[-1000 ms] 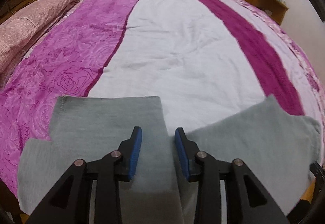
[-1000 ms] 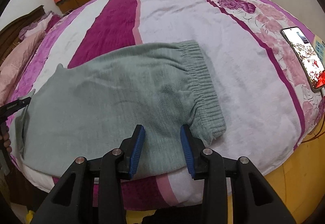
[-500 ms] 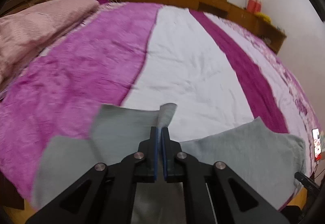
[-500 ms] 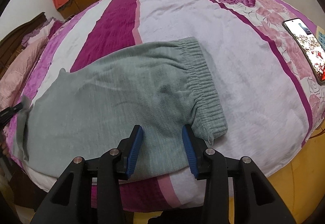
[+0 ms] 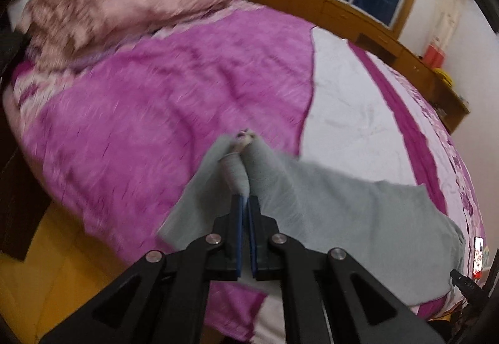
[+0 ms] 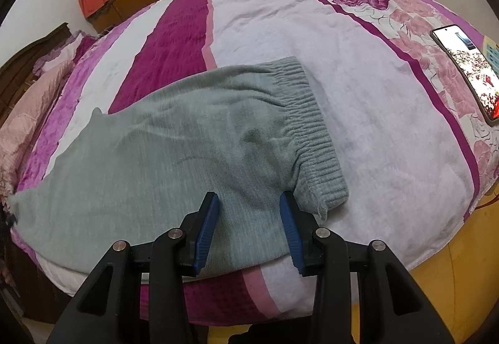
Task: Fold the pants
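Pinching grey pants (image 5: pixel 327 219) leg cloth between closed left gripper (image 5: pixel 244 197) jaws, lifted off bed (image 5: pixel 156 125); right gripper (image 6: pixel 249 203) partly open, empty, over waistband (image 6: pixel 312 131) end.

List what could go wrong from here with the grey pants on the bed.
1. The left gripper pinches only a small bunch of leg fabric of the grey pants; it may slip free mid-fold.
2. The right gripper stands open over the waist end near the ribbed waistband, pinning nothing, so the whole garment may drag.
3. The near edge of the pants lies at the bed's edge; a pull could slide them toward the floor.
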`<state>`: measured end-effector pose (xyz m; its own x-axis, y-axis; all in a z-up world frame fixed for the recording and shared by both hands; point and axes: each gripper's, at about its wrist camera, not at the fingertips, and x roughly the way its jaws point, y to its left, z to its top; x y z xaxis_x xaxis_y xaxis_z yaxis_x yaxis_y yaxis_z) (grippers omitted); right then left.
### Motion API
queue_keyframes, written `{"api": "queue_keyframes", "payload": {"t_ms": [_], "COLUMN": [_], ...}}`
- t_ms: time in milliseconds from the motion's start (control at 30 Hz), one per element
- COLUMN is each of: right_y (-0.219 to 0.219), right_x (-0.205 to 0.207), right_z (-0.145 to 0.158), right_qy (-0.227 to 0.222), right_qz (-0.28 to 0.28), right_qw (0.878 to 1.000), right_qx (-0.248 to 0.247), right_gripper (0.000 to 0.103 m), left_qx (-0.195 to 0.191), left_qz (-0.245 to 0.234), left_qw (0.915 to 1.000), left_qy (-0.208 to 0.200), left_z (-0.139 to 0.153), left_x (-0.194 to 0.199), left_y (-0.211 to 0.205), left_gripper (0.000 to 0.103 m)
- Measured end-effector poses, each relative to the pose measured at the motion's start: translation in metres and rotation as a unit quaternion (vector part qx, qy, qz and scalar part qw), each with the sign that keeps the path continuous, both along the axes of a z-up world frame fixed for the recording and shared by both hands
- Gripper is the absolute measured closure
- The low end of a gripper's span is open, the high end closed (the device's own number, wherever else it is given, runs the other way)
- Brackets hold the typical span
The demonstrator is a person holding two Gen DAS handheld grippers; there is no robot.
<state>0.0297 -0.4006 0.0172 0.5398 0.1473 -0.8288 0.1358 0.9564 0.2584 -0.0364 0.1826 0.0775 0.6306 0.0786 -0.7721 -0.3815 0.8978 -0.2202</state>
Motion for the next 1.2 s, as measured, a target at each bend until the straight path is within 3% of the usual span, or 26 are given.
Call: {"api": "queue_keyframes", "payload": {"t_ms": [167,267,333,433,600,633,667,700,833,1033,1200], "right_y": [0.001,0.003,0.005,0.007,0.008,0.008,0.008,0.008,0.009,0.007,0.013], "right_x": [0.000,0.000,0.001,0.001,0.000,0.000,0.000,0.000,-0.001,-0.004,-0.004], "right_z": [0.000,0.000,0.000,0.000,0.000,0.000,0.000,0.000,0.001,0.000,0.000], "right_qy": [0.002,0.004,0.005,0.007,0.007,0.007,0.008,0.008,0.008,0.010,0.018], "right_qz": [-0.001,-0.002,-0.002,-0.003,-0.004,-0.004,-0.003,-0.003,-0.002,-0.004,0.005], "right_qw": [1.000,1.000,1.000,1.000,1.000,1.000,0.999,0.999,0.999,1.000,0.999], "right_qx": [-0.005,-0.013,-0.020,-0.028,-0.030,-0.030,-0.031,-0.032,-0.035,-0.028,-0.047], "right_gripper": [0.069,0.069,0.069,0.069,0.069,0.069,0.069,0.069,0.069,0.069,0.069], "left_qx": [-0.045,-0.076,-0.089,-0.086,-0.091,-0.097,-0.100,-0.097,-0.067,-0.066,-0.005], "left_qz": [0.012,0.010,0.001,0.000,0.016,0.016,0.016,0.018,0.015,0.022,0.010], "left_qw": [0.9986,0.9970,0.9960,0.9962,0.9957,0.9950,0.9947,0.9949,0.9970,0.9976,0.9998], "left_qy": [0.025,0.008,-0.002,-0.006,-0.010,-0.016,-0.019,-0.022,-0.037,0.003,0.015], "left_z": [-0.029,-0.033,-0.031,-0.030,-0.032,-0.032,-0.031,-0.029,-0.019,-0.053,-0.033], "left_x": [-0.019,-0.027,-0.028,-0.028,-0.017,-0.016,-0.015,-0.017,-0.029,-0.026,-0.029], "left_y": [0.013,0.015,0.016,0.015,0.023,0.025,0.027,0.029,0.032,0.042,0.035], "left_gripper": [0.099,0.097,0.083,0.075,0.076,0.080,0.091,0.100,0.100,0.098,0.096]}}
